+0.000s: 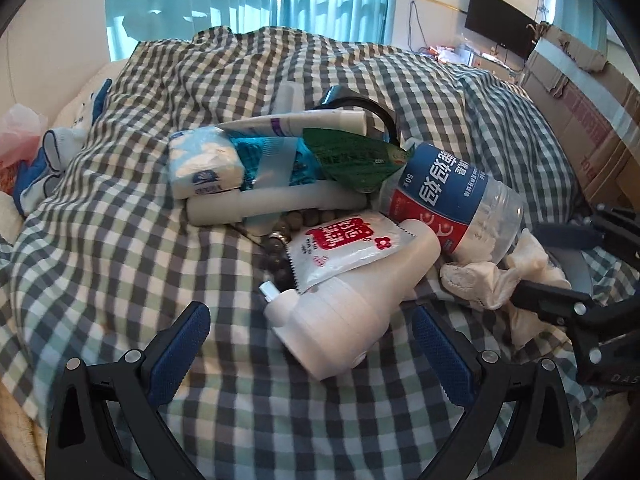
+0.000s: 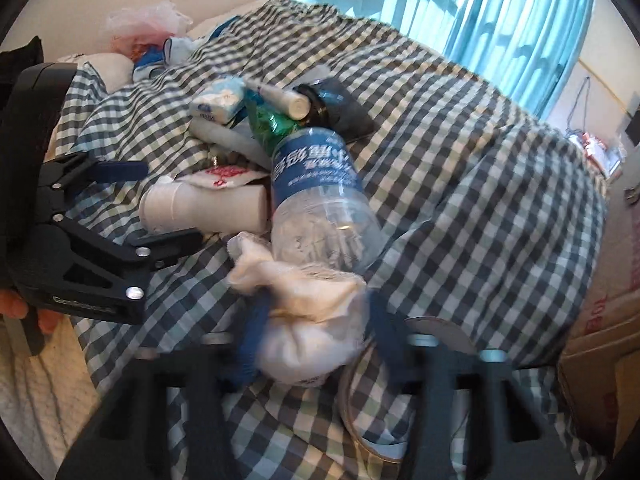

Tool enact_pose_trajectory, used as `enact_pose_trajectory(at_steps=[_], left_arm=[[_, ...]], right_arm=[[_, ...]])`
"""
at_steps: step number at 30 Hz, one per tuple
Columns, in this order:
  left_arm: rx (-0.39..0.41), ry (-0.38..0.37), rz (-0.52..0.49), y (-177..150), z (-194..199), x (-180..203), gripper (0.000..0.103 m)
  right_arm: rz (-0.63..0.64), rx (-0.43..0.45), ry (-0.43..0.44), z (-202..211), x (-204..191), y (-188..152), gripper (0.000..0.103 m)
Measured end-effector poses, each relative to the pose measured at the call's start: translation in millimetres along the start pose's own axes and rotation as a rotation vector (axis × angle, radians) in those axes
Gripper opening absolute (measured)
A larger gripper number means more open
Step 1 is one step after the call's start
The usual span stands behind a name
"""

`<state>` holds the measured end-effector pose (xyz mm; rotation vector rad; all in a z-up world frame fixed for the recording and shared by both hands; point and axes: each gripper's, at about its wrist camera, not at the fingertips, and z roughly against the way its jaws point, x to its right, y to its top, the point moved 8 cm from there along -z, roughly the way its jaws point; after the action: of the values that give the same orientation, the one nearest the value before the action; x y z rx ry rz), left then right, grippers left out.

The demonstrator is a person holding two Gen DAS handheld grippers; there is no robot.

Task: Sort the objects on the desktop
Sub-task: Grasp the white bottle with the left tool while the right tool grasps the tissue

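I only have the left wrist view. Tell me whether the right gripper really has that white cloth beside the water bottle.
Observer: Yes. In the right wrist view the right gripper has both blue pads pressed on the white cloth, though the picture is blurred there.
Operator: Now report what is behind my left gripper.
Observer: The fingers of a hand are wrapped round the back of the left gripper, whose jaws stand open.
Operator: Say what the cloth touches on its far side.
Observer: It lies against the clear base of the water bottle.
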<state>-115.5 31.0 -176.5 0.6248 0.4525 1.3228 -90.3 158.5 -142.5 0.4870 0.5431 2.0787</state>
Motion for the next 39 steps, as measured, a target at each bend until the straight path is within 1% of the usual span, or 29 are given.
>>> enact_pose_trajectory(at_steps=[3, 7, 10, 11, 12, 14, 16, 19, 21, 26, 28, 31, 34, 36, 37, 39], left_arm=[[-0.001, -0.009, -0.009, 1.9, -4.2, 5.1, 0.103], [0.014, -0.053, -0.013, 13.2, -10.7, 11.2, 0.102], [-0.019, -0.087, -0.018, 14.0, -18.4, 14.7, 0.087], [-0.024, -0.084, -0.027, 12.8, -19.2, 15.4, 0.086], [-0.012, -0.075, -0.041, 12.2, -17.7, 16.2, 0.084], [-0.002, -0.056, -0.086, 9.7, -14.6, 20.4, 0.078], [-0.008, -0.039, -0.117, 7.5, -12.2, 23.5, 0.074], [-0.04, -0.058, -0.09, 3.7, -9.0, 24.3, 0.069], [-0.07, -0.088, -0.056, -0.7, -6.0, 24.0, 0.069], [-0.121, -0.109, -0.022, -12.9, 4.6, 29.2, 0.069], [-0.116, -0.105, -0.01, -11.8, 7.3, 30.1, 0.071], [-0.083, -0.092, -0.02, -7.2, 4.8, 29.4, 0.074], [-0.079, -0.076, -0.019, -3.8, -3.8, 26.8, 0.081], [-0.076, -0.079, -0.024, -2.1, -10.3, 28.6, 0.081], [-0.07, -0.073, -0.041, -1.9, -12.0, 30.5, 0.081], [-0.063, -0.079, -0.063, -2.2, -11.2, 32.9, 0.068]], right_arm=[[-0.025, 0.006, 0.019, 3.2, 3.3, -0.1, 0.019], [-0.065, 0.033, 0.019, 13.3, 10.8, 4.1, 0.018], [-0.086, 0.05, 0.004, 20.4, 14.8, 6.4, 0.018], [-0.097, 0.053, 0.005, 22.8, 16.6, 6.3, 0.018], [-0.107, 0.053, 0.008, 24.6, 18.5, 5.5, 0.018], [-0.12, 0.05, 0.006, 26.5, 21.3, 4.1, 0.018], [-0.123, 0.052, -0.003, 28.5, 22.5, 4.1, 0.018], [-0.123, 0.062, -0.004, 34.2, 22.1, 5.0, 0.018], [-0.125, 0.065, -0.004, 37.1, 21.9, 5.5, 0.018], [-0.137, 0.074, -0.004, 41.5, 25.1, 6.9, 0.018], [-0.143, 0.081, -0.007, 43.5, 27.4, 7.6, 0.018], [-0.156, 0.087, -0.003, 46.4, 30.5, 7.5, 0.018], [-0.163, 0.083, -0.001, 45.8, 29.9, 7.4, 0.018], [-0.16, 0.079, -0.002, 45.4, 28.4, 7.0, 0.018], [-0.157, 0.079, -0.005, 45.5, 27.8, 6.8, 0.018], [-0.155, 0.079, -0.005, 46.8, 26.6, 6.6, 0.018]])
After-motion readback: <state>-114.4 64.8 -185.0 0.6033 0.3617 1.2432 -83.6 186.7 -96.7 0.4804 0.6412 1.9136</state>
